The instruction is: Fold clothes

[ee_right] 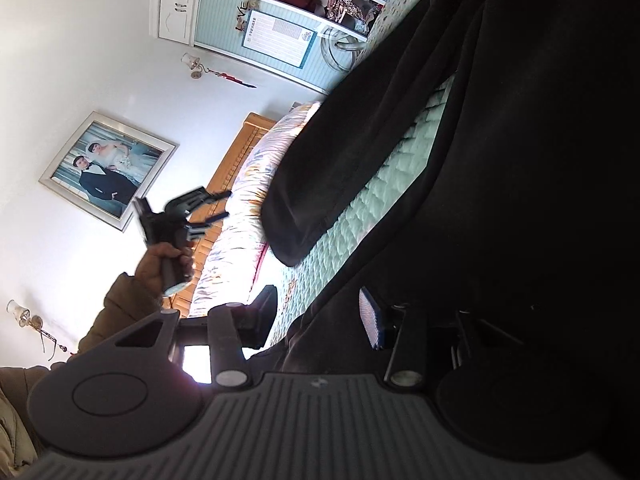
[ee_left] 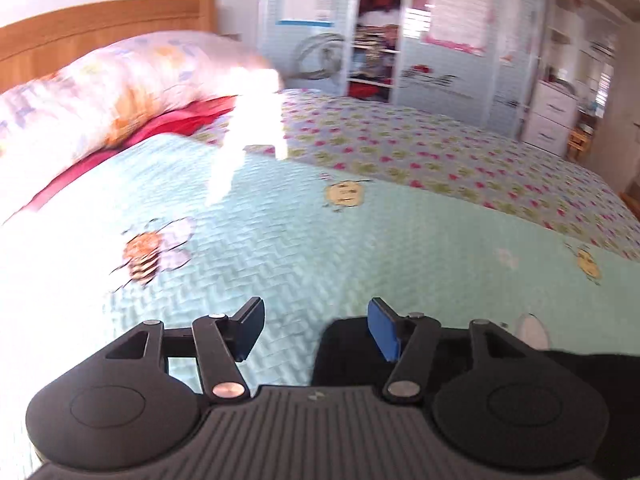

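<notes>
A mint quilted bedspread (ee_left: pixel 304 236) covered the bed. The left tongs (ee_left: pixel 316 330) hovered wide and empty; the right tongs (ee_right: pixel 316 320) pinched a black garment (ee_right: pixel 500 152), mid-fold. Next, the left probably needed a free edge.

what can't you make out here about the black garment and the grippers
- Black garment: right wrist view, its shape and far end run off the right edge, too dark to read folds.
- Right gripper: same view, dark cloth lies between the fingers; contact with the pads is unclear.
- Left gripper: open and empty; in its view the garment is mostly hidden behind it.
- Pillow: left wrist view, blurred and glared out.
</notes>
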